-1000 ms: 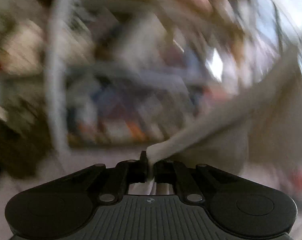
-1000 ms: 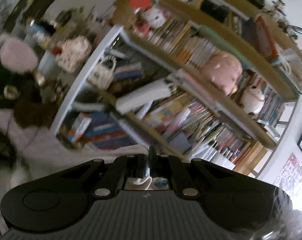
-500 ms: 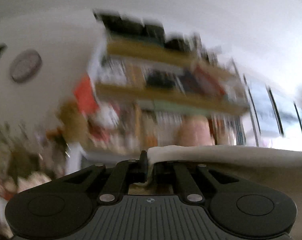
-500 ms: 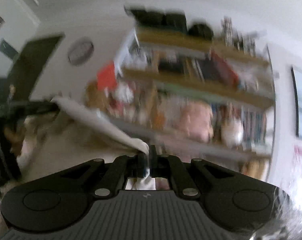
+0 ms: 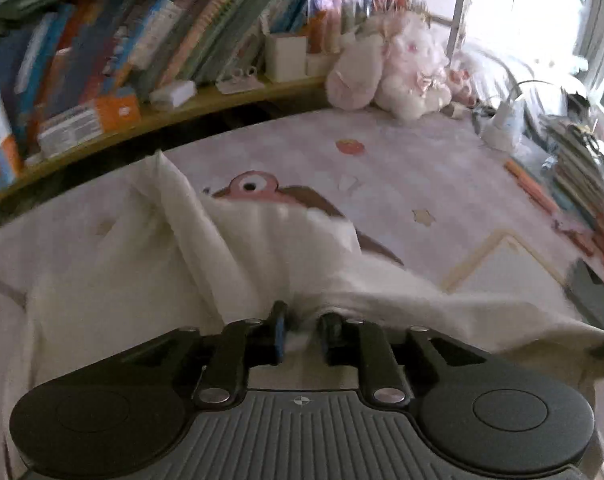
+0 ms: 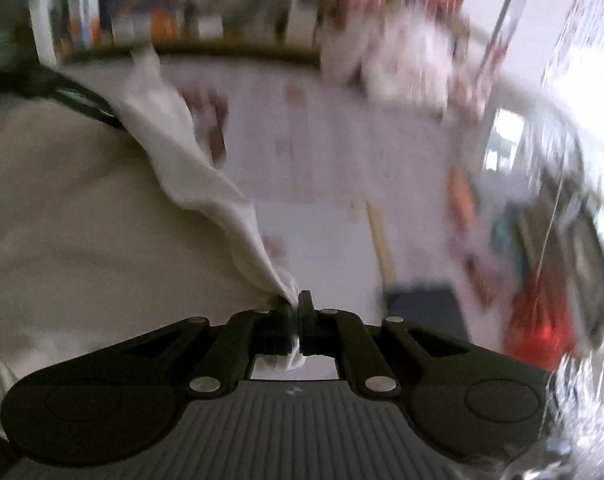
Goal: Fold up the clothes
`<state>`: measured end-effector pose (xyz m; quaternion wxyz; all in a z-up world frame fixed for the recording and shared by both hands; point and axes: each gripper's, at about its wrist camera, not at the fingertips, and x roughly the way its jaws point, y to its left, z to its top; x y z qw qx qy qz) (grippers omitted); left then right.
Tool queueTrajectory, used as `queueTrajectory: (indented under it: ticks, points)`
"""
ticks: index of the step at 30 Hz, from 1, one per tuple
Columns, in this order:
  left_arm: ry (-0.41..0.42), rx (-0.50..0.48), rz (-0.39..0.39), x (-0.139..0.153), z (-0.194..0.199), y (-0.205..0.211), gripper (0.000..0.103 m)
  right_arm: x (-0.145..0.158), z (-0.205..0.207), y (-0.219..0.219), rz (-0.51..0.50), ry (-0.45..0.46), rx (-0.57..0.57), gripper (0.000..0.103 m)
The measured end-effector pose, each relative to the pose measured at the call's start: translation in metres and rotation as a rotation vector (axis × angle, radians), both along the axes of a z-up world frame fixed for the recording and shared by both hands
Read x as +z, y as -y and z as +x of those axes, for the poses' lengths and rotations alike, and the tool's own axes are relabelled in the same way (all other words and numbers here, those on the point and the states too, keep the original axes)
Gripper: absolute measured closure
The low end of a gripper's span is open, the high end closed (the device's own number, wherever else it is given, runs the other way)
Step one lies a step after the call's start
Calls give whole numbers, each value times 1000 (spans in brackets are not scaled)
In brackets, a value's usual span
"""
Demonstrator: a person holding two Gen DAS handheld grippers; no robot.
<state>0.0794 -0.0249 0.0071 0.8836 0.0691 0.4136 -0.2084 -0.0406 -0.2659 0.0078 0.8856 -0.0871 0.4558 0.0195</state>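
So the crumpled white cotton garment (image 5: 238,248) is draped low across the middle of my left view, over the pale pink patterned bedspread (image 5: 401,168). My left gripper (image 5: 302,326) tilts steeply down at it, jaws opening, cloth bunched loosely between them, pads not pressing. Right gripper (image 6: 296,304) also angles down, clamped tight on a corner of the same garment, which stretches toward the upper left. Bookshelf (image 5: 114,52) and fluffy pink plush toy (image 5: 393,68) sit along the top.
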Motion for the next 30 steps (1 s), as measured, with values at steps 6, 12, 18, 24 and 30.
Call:
queueTrajectory:
  ticks: [6, 12, 18, 24, 30]
  points:
    - [292, 45, -155, 47, -64, -40, 11, 8, 7, 3, -37, 27, 53, 64]
    - [476, 242, -191, 83, -80, -76, 11, 41, 29, -36, -5, 161, 268, 56]
    - [281, 542, -8, 46, -79, -141, 16, 29, 44, -94, 62, 140, 408, 56]
    - [113, 718, 134, 17, -86, -183, 24, 5, 50, -111, 63, 75, 439, 56]
    - [28, 756, 67, -2, -78, -203, 49, -9, 55, -110, 59, 20, 424, 58]
